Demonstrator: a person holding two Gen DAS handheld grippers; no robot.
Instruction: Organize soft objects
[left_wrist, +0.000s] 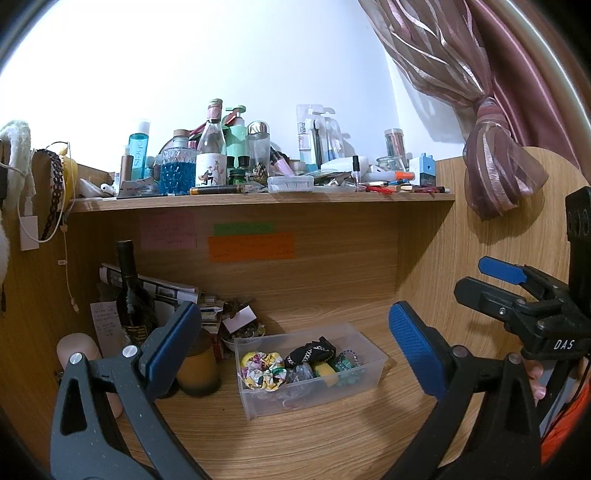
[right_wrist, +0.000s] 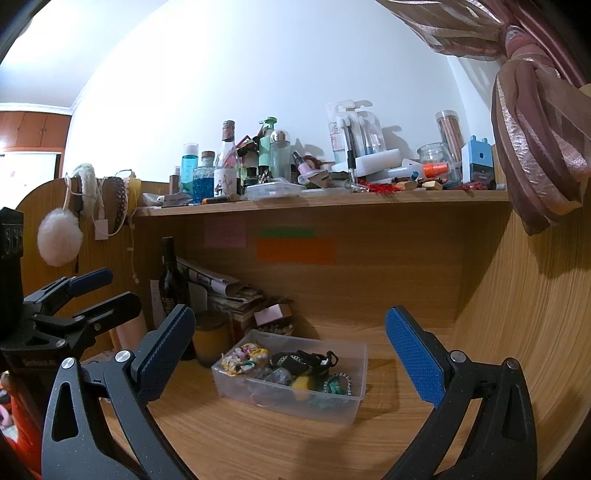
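Clear plastic box (left_wrist: 354, 343) of scrunchies (left_wrist: 264, 365) sits on the desk (left_wrist: 332, 435); both hand-held grippers (left_wrist: 295, 350) (right_wrist: 291, 354) gape empty.

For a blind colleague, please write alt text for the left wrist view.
The open left gripper faces a clear plastic box of scrunchies on a wooden desk. A cluttered shelf runs above; the right gripper shows at right.

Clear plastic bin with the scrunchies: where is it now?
The clear plastic bin sits on the wooden desk, centered in both wrist views, just right of the amber jar, under the cluttered shelf.
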